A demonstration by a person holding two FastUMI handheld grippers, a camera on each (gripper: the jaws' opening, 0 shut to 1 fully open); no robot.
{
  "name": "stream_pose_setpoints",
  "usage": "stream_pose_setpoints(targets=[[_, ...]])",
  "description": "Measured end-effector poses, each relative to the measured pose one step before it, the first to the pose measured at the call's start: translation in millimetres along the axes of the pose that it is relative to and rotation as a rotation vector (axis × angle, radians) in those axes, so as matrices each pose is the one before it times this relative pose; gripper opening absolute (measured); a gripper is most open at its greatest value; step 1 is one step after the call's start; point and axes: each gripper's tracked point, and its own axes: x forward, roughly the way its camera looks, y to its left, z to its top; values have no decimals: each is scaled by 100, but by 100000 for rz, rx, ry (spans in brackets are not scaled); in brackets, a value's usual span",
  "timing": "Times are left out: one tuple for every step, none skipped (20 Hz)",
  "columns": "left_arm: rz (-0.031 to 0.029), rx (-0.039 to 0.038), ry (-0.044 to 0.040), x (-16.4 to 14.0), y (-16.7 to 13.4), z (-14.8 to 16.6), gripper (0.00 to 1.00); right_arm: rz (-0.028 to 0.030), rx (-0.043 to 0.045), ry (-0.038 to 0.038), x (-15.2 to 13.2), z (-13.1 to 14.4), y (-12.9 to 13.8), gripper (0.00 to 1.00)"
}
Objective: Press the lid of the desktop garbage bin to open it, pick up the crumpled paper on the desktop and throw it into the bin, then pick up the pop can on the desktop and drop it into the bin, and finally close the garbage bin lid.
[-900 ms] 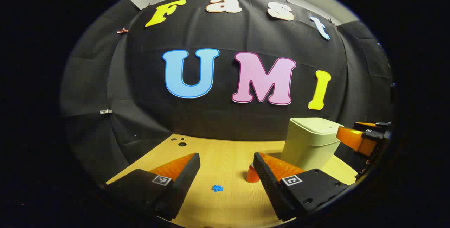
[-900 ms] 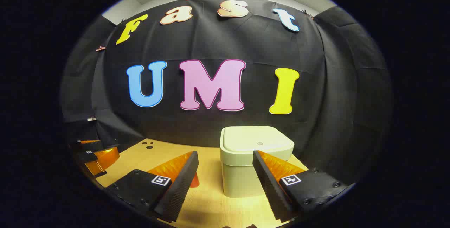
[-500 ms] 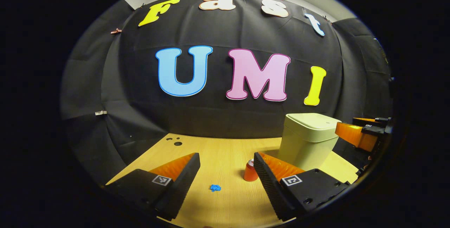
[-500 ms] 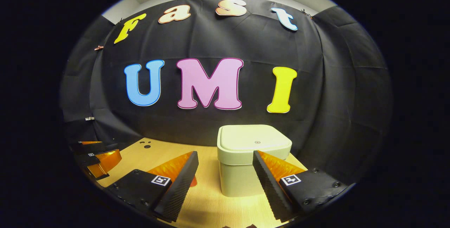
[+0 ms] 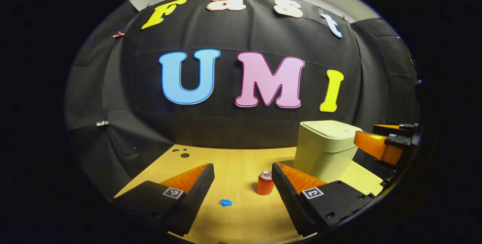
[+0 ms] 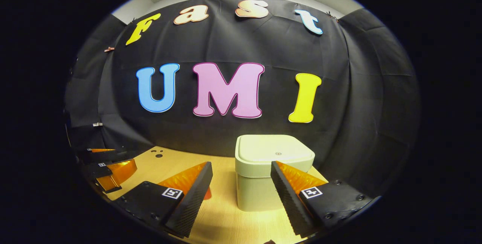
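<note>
From my left hand-held gripper (image 5: pixel 243 187), jaws apart and empty, the crumpled paper (image 5: pixel 226 202) lies nearest on the worktop (image 5: pixel 233 165), and the pop can (image 5: pixel 265 183) just beyond has slid clear of my right finger over the last second. My right hand-held gripper (image 6: pixel 241 187), also spread and empty, has barely shifted. The bin (image 6: pixel 274 170) ahead remains lidded, so pressing comes first.

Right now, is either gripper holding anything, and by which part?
Nothing is held. The left gripper and right gripper are both open and empty; pop can and crumpled paper sit untouched.
</note>
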Motion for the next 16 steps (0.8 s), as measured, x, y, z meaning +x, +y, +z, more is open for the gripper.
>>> stream_pose_setpoints(targets=[[65, 1077, -368, -23, -67, 112, 98, 267, -541, -176, 34, 100, 10, 98], [-77, 904, -271, 3, -150, 190, 98, -175, -756, -495, 118, 15, -142, 98], [-602, 134, 67, -17, -278, -155, 98, 196, -587, -799, 163, 221, -101, 96], [-683, -212, 86, 126, -294, 18, 98, 121, -805, -898, 104, 293, -26, 94], [-284, 39, 1, 39, -133, -83, 98, 58, -674, -524, 77, 261, -90, 92], [-18, 108, 163, 89, -93, 76, 98, 253, -270, -320, 82, 99, 75, 91], [-193, -161, 81, 112, -135, -114, 98, 337, 41, -39, 114, 144, 17, 87], [-307, -189, 13, 84, -174, 70, 98, 786, -22, -124, 100, 219, 197, 86], [-71, 27, -53, -1, -145, -54, 98, 138, -395, -228, 81, 160, 70, 82], [78, 95, 22, 74, -127, 50, 98, 141, -535, -541, 40, 204, -97, 79], [-143, 63, 64, 20, -157, -85, 98, 647, -259, -429, -38, 258, 147, 75], [-47, 111, -5, 58, -192, 42, 98, 530, 606, -438, 141, 275, -2, 75], [14, 84, -75, -113, -56, -110, 98, 1254, 735, -647, 8, 320, 211, 66], [21, -136, 166, 175, -96, 0, 98, 1149, -531, -259, 86, 254, 222, 61], [64, -388, 322, 88, -120, -148, 98, 602, -1813, 31, 198, -6, -4, 53], [88, -540, 335, 77, -112, 50, 98, 294, -1762, 62, 95, -97, -229, 49]])
